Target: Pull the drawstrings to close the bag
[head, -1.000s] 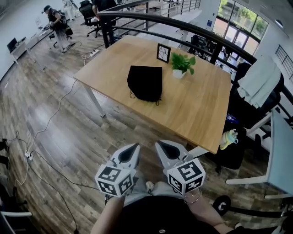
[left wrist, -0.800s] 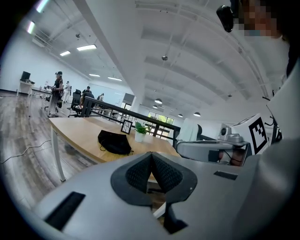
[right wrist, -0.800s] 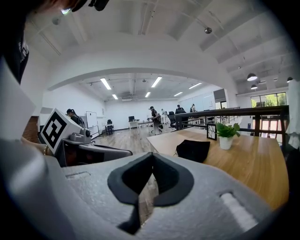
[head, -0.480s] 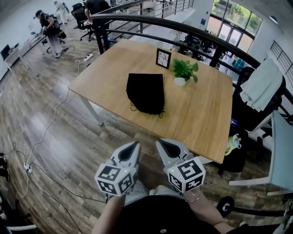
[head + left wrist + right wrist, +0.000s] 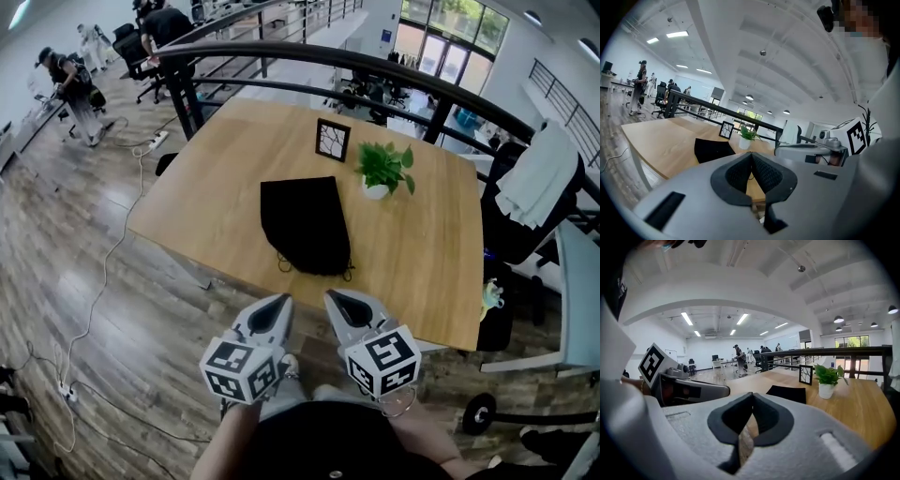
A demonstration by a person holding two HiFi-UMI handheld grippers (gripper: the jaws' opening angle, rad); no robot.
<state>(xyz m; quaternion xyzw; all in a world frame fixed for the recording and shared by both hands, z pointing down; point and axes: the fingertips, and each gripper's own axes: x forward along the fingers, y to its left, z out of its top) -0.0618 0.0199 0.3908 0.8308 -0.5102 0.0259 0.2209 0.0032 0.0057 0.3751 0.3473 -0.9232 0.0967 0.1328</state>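
Head view: bag [image 5: 305, 225] was seen nearer than before; left tongs [image 5: 277, 303] and right tongs [image 5: 336, 299] were held together, empty; drawstrings [image 5: 284, 266] apparently untouched.

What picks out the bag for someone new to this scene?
On the wooden table by the curved black railing, a flat black bag lies near the middle, on the near side of a framed picture and a potted plant. It is the only soft thing there, with thin cords at its near edge.
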